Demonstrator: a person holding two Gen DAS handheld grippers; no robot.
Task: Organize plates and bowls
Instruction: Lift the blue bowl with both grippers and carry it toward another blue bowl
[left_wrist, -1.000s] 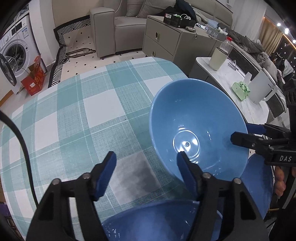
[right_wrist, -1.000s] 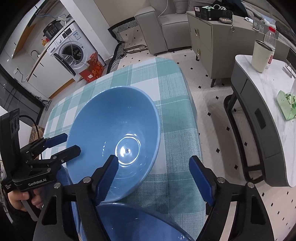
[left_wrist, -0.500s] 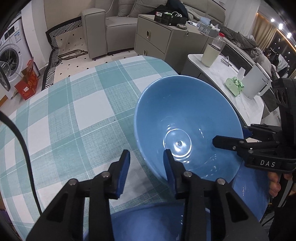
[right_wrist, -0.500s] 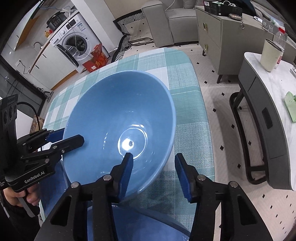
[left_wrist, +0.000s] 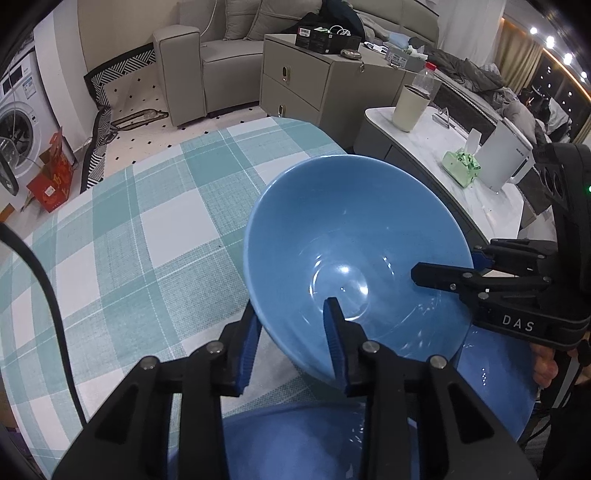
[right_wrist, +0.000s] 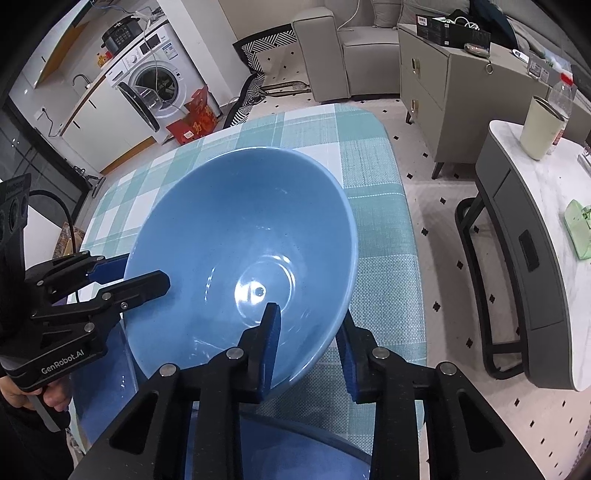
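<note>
A large light-blue bowl (left_wrist: 351, 236) is tilted above the checked table. My left gripper (left_wrist: 293, 328) is shut on its near rim, one finger inside and one outside. My right gripper (right_wrist: 308, 332) is shut on the opposite rim the same way; the bowl shows in the right wrist view (right_wrist: 236, 236) too. Each gripper also shows in the other's view: the right one at the far right (left_wrist: 476, 266), the left one at the left (right_wrist: 122, 273). Below the bowl lie darker blue dishes (left_wrist: 491, 373), also seen under my right gripper (right_wrist: 303, 454).
The teal and white checked tablecloth (left_wrist: 147, 229) covers the table, whose right edge (right_wrist: 402, 236) drops to the floor. A marble side table (right_wrist: 546, 206) with a cream cup (right_wrist: 541, 127) stands to the right. A cable (left_wrist: 44, 280) hangs at left.
Both grippers have closed from wide open onto the bowl's rim. The bowl now sits slightly higher and more tilted between them.
</note>
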